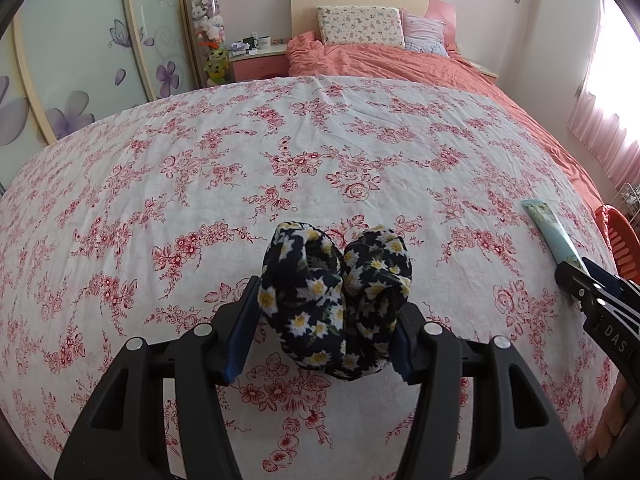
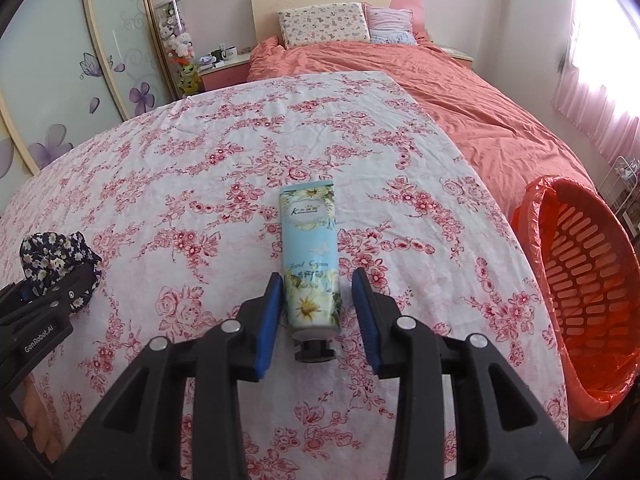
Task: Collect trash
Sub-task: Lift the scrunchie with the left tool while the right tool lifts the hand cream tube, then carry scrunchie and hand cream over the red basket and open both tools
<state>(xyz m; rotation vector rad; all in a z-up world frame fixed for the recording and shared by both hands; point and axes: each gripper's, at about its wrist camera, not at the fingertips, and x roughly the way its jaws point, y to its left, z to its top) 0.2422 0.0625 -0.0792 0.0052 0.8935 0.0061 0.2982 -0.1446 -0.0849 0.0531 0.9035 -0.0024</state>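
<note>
In the left wrist view, a bundle of dark daisy-print fabric (image 1: pixel 335 300) is seen resting on the floral tablecloth (image 1: pixel 160 184), lodged between the blue pads of the left gripper (image 1: pixel 320 330) — both pads appear pressed against its sides. At the right edge, the right gripper (image 1: pixel 576 276) is seen astride a pale blue tube.

In the right wrist view, the hand cream tube (image 2: pixel 310 256) is seen lying flat on the cloth, cap toward the camera, between the right gripper's (image 2: pixel 316 316) partly open jaws; a gap is left on each side, so nothing is gripped. An orange basket (image 2: pixel 580 292) lined with an orange bag is placed at the table's right edge — the fabric bundle is seen far left.
</note>
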